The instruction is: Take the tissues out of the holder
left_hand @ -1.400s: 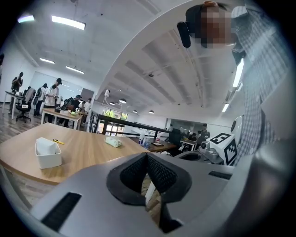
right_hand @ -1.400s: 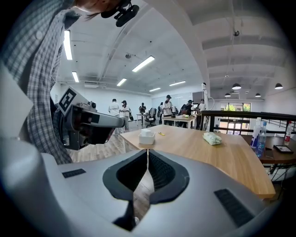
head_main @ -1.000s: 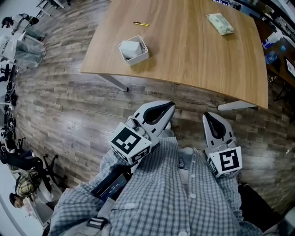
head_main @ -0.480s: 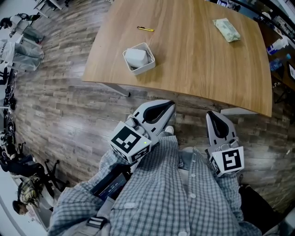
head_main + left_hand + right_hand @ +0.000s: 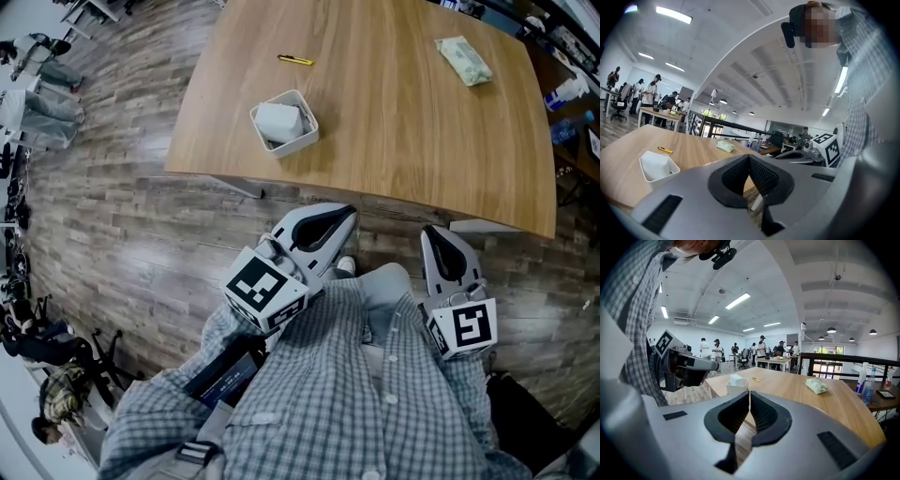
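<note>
Looking at the fingers first: left gripper (image 5: 749, 158) is closed tip to tip and empty, and the right gripper (image 5: 749, 393) is pinched together the same way. Both sit low over the floor (image 5: 141, 234), tucked against the person's checked shirt (image 5: 366, 394), short of the table (image 5: 403, 131) edge.

The holder (image 5: 300, 142) is at about 11 o'clock from the left gripper, near the table's closest left corner, with the tissues (image 5: 278, 119) sitting inside it. At 12 o'clock from the holder there's a small yellow pen-like thing (image 5: 295, 60), too small to tell exactly what. A green pack (image 5: 463, 60) lies way off at 2 o'clock by the far right corner. Only the table edge and a strip of floor lie between grippers and holder.

The hands on the grippers are hidden under the marker cubes and shirt. Bottles (image 5: 565, 91) at 3 o'clock are partly cut off.

The tabletop is light wood and the floor grey-brown planks. It's an open office with strip lights, and people (image 5: 649, 91) stand at desks in the background.
</note>
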{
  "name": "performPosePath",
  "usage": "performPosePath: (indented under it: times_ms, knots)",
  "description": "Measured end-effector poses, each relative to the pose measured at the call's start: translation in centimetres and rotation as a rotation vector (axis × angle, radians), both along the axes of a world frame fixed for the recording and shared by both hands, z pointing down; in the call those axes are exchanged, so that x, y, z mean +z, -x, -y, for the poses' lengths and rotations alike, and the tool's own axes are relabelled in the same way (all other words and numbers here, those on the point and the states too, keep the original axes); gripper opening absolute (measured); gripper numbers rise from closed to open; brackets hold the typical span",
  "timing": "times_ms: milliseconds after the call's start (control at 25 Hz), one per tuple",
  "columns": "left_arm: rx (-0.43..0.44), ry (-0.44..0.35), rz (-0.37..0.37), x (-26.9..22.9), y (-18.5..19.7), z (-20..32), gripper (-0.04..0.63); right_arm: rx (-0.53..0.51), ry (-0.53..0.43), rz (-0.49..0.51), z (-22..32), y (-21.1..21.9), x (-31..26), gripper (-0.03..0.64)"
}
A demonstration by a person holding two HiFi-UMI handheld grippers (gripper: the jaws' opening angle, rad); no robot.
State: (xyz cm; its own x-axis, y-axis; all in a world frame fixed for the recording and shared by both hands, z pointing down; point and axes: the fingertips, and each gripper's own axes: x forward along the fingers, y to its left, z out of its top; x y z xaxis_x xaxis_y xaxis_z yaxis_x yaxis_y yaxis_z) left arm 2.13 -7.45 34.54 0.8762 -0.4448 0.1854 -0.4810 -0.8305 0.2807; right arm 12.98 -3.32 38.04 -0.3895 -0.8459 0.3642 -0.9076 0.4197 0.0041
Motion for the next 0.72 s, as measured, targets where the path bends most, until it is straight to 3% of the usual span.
performPosePath:
  times_ms: [320, 720]
  knots:
    - [-0.076, 0.001, 0.002, 0.2, 2.1, 1.0, 0.008, -0.079, -0.005, 0.000, 2.1, 1.7, 0.0, 0.018]
    - [-0.264, 0.004, 0.011, -1.6, 6.5, 4.1, 0.008, -0.261, -0.015, -0.015, 8.0, 5.4, -1.9, 0.020]
